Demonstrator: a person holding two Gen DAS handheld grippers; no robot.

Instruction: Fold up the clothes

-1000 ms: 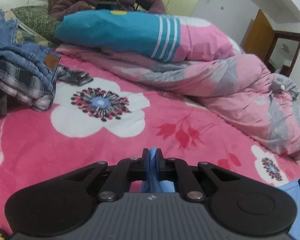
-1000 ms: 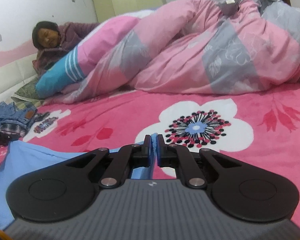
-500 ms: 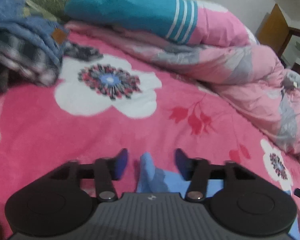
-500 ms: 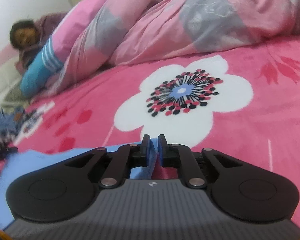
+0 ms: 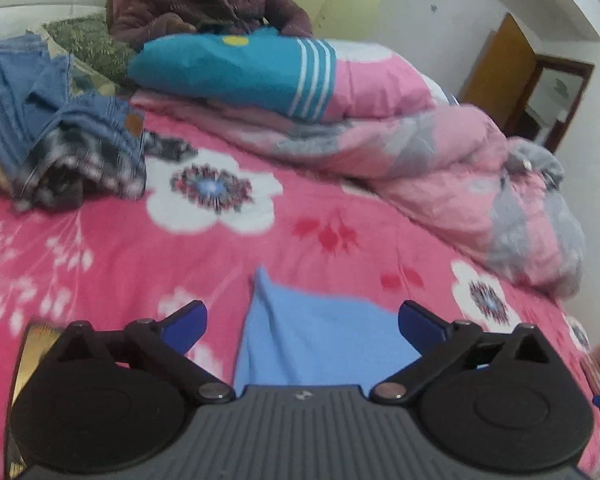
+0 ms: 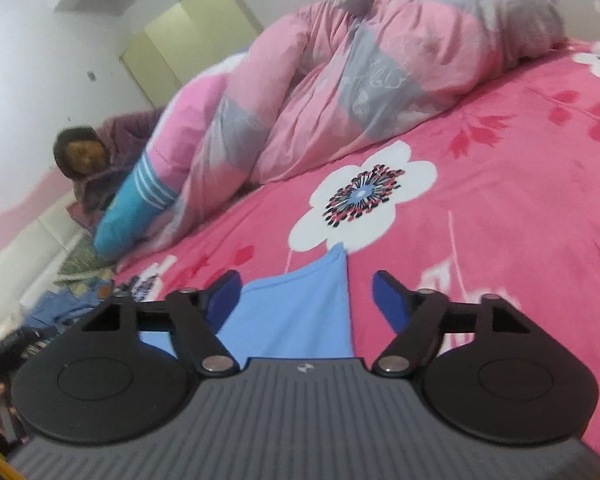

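Note:
A light blue garment (image 5: 312, 332) lies flat on the pink flowered bedspread (image 5: 100, 248), its far corner pointing away from me. My left gripper (image 5: 302, 322) stands open just above it, the blue pads wide apart and touching nothing. In the right wrist view the same blue garment (image 6: 296, 312) shows another pointed corner on the bedspread (image 6: 500, 220). My right gripper (image 6: 306, 296) is also open, its fingers either side of that corner and clear of the cloth.
A heap of jeans and plaid clothes (image 5: 60, 148) lies at the far left. A rolled pink and grey quilt (image 5: 420, 152) runs along the back. A person in a dark red jacket (image 5: 208, 4) sits at the head of the bed behind a teal pillow (image 5: 228, 68).
Both grippers were shut on corners of the blue garment; both have opened, the left one first, and pulled back. The garment now lies free on the bedspread.

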